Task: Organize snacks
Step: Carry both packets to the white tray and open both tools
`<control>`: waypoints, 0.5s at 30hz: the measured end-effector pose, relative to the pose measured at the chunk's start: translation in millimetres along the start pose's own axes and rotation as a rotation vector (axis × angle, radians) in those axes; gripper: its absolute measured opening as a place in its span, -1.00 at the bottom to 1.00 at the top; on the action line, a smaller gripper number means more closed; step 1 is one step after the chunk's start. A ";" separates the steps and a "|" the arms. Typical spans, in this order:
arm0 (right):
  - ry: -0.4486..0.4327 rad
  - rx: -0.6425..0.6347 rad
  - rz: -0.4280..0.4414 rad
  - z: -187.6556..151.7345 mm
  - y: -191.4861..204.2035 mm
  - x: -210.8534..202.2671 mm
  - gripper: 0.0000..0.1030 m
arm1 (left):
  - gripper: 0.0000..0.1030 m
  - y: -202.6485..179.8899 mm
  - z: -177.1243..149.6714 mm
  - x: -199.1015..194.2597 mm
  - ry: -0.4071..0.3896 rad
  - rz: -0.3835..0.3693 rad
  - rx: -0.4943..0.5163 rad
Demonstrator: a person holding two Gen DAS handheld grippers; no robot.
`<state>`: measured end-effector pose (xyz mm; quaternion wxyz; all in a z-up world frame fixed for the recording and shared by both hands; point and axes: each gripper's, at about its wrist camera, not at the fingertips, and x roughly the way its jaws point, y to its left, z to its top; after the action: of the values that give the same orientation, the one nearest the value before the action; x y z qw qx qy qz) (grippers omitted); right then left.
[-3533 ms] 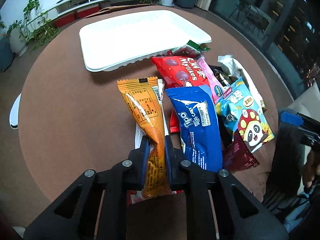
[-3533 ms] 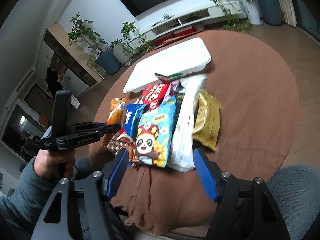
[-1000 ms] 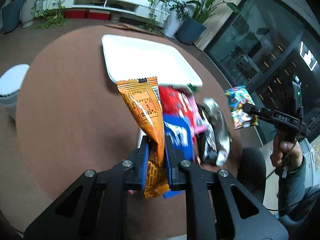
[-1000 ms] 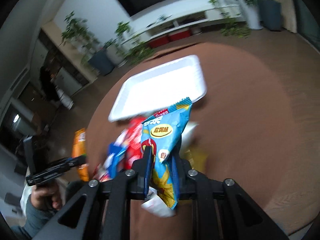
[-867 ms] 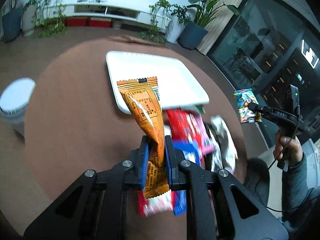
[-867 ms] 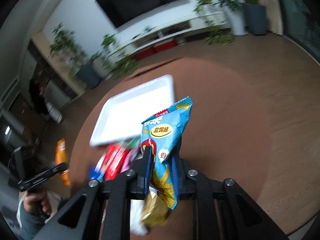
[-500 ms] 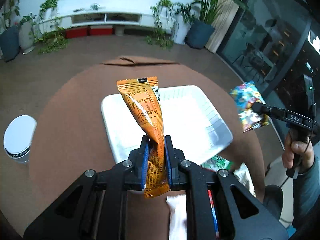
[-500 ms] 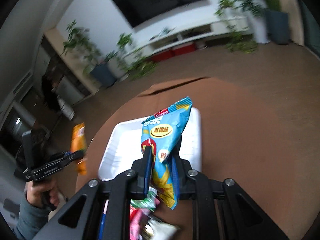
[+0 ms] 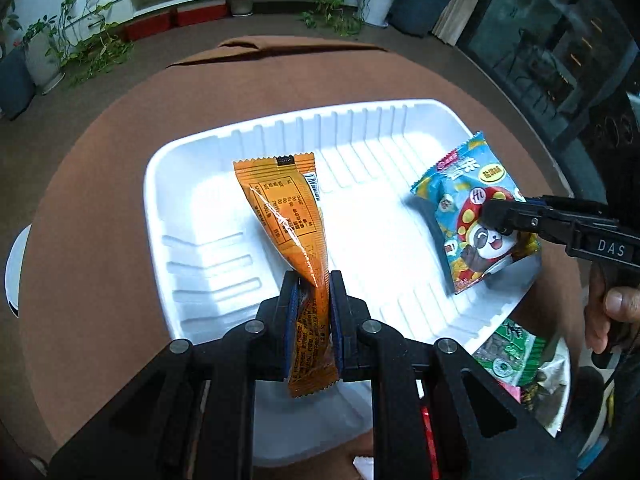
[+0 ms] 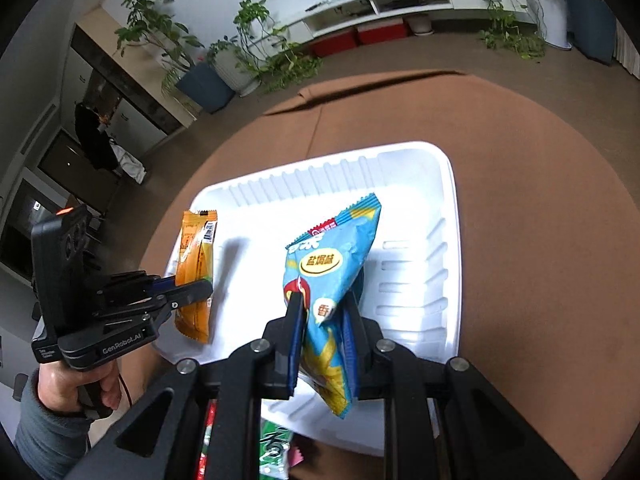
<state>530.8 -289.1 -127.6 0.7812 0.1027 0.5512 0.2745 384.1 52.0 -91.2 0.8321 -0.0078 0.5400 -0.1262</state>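
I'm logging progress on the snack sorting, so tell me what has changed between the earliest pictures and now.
The right gripper, open above the pile at first, has closed on the blue panda bag and lifted it. Both grippers have carried their packets from the pile to above the white tray. The left gripper stays clamped on the orange packet. The tray has no snack lying in it, and the other snacks stay on the table.

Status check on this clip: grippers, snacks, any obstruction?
Left gripper shut on orange packet; right gripper shut on blue panda bag. Both over white tray. Nothing blocking.
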 end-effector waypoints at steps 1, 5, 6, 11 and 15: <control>0.008 -0.002 -0.005 -1.2 -0.4 1.8 -0.61 | -0.74 -2.2 0.1 3.7 0.007 0.009 0.006; 0.023 -0.014 -0.013 -3.9 -2.4 10.0 -0.51 | -0.72 -5.6 -3.1 19.7 0.011 0.032 0.014; 0.023 -0.015 -0.016 -4.9 -2.5 10.5 -0.46 | -0.72 -6.3 -2.3 21.4 0.009 0.037 0.013; 0.019 -0.023 -0.036 -10.9 -7.2 12.3 -0.26 | -0.61 -7.9 -3.4 29.1 0.000 0.063 0.016; -0.009 -0.046 -0.048 -16.6 -8.1 7.2 0.12 | -0.20 -6.5 -3.8 28.1 -0.019 0.066 0.002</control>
<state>519.9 -294.2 -143.3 0.7921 0.0728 0.5437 0.2677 390.1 40.0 -117.1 0.8408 0.0097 0.5321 -0.0992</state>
